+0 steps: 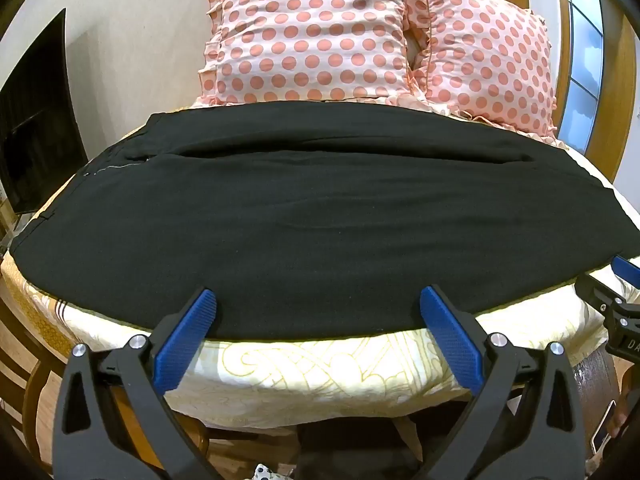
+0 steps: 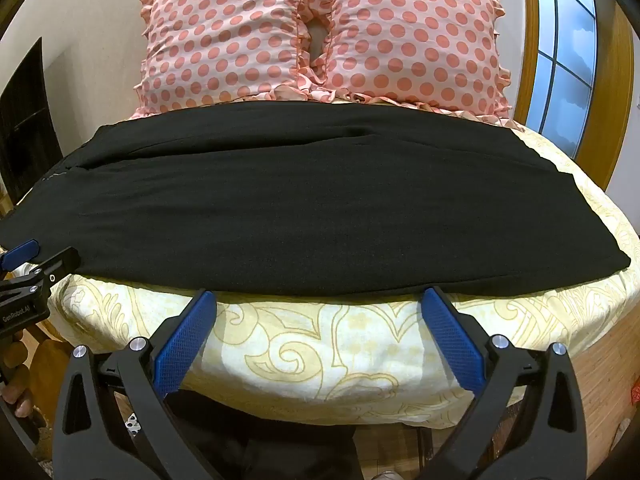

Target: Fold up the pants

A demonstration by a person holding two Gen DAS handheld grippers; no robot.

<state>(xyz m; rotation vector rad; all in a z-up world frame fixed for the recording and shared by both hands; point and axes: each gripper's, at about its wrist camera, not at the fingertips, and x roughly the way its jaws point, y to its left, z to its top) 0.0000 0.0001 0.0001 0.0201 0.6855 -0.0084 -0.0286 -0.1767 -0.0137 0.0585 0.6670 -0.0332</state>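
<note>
Black pants (image 1: pixel 320 216) lie flat across the bedsheet (image 1: pixel 312 372), polka-dot pillows (image 1: pixel 308 32) behind — left gripper (image 1: pixel 318 300) and right gripper (image 2: pixel 320 300) both spread wide, holding nothing, at near edge.

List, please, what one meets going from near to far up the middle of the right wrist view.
Right gripper, jaws open → yellow patterned bedsheet → black pants spread flat across the bed → two pink polka-dot pillows at the head of the bed → pale wall behind.
</note>
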